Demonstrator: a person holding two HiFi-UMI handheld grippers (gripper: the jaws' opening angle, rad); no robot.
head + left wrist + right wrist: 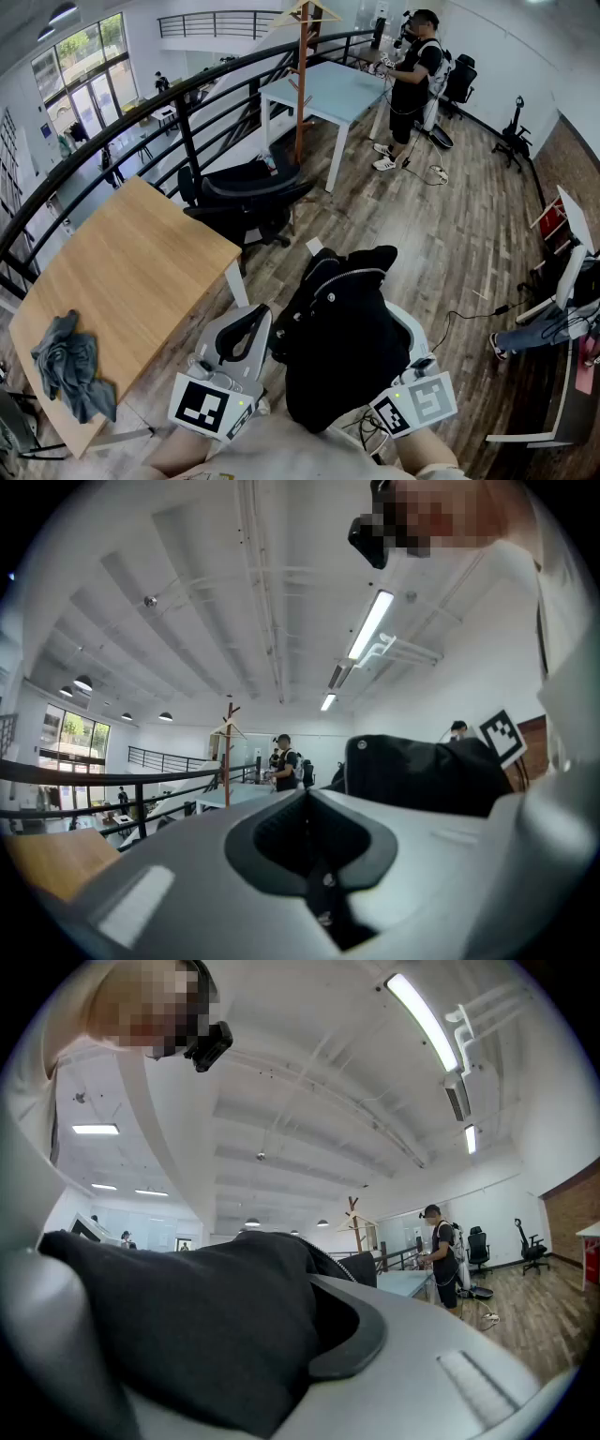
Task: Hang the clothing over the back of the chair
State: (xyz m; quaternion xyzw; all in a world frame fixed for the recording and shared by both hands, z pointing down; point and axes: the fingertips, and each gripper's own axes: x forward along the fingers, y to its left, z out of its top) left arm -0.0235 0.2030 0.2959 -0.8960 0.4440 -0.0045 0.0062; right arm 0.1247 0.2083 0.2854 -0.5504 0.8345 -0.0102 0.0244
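Note:
A black zip jacket [342, 347] hangs bunched in front of me, held up at waist height. My right gripper [405, 337] is shut on it; in the right gripper view the dark cloth [187, 1326] covers the left half of the gripper [347, 1335] and fills its black recess. My left gripper [236, 342] is beside the jacket on its left, shut with nothing in it; its own view shows the gripper [314, 836] with jaws meeting at a seam and the jacket [422, 775] off to the right. A black office chair [248, 192] stands ahead by the wooden table.
A wooden table [122, 272] at left carries a crumpled grey cloth [70, 375]. Behind the chair runs a black railing [187, 122]. Farther back are a pale blue table [319, 89], a wooden coat stand [302, 75] and a standing person [412, 84]. White frames [562, 281] stand at right.

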